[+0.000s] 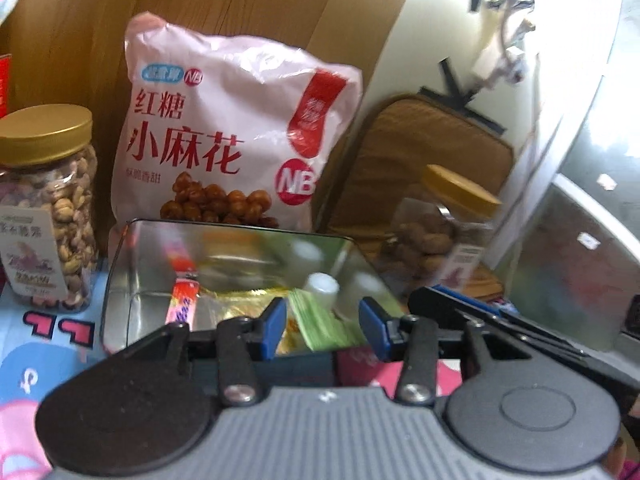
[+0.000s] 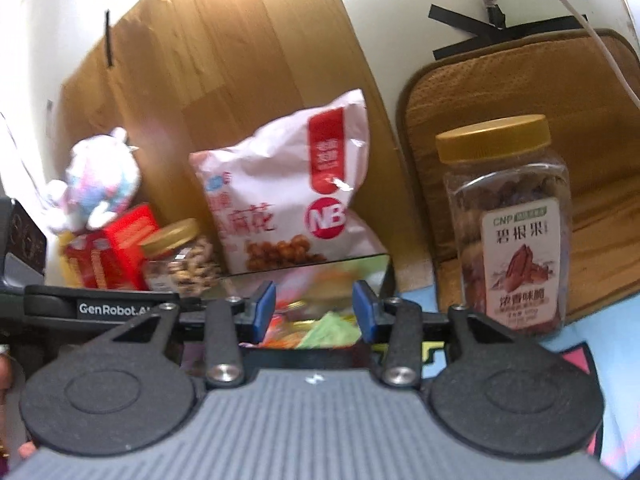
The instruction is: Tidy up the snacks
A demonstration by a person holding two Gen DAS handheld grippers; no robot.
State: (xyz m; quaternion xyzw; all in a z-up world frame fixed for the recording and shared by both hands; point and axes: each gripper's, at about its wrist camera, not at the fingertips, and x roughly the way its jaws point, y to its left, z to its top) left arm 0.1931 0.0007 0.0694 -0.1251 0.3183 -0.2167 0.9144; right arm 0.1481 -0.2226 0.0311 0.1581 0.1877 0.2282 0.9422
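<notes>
A shiny open metal tin (image 1: 132, 264) sits in front of me, holding small snack packets: a red-and-pink stick (image 1: 183, 300), a green packet (image 1: 320, 320) and a small white bottle (image 1: 320, 286). My left gripper (image 1: 323, 326) is open and empty over the tin's near edge. In the right wrist view my right gripper (image 2: 314, 316) is open and empty above the same tin (image 2: 386, 276), with the green packet (image 2: 332, 330) between the fingers' line of sight. A pink snack bag (image 1: 224, 140) leans behind the tin.
A gold-lidded nut jar (image 1: 52, 208) stands left of the tin; a pecan jar (image 2: 508, 228) stands right. Red boxes (image 2: 108, 248) and a plush toy (image 2: 100, 184) sit far left. A wooden panel (image 2: 224, 60) and brown mat (image 2: 520, 92) stand behind. A cartoon cloth (image 1: 40, 344) covers the table.
</notes>
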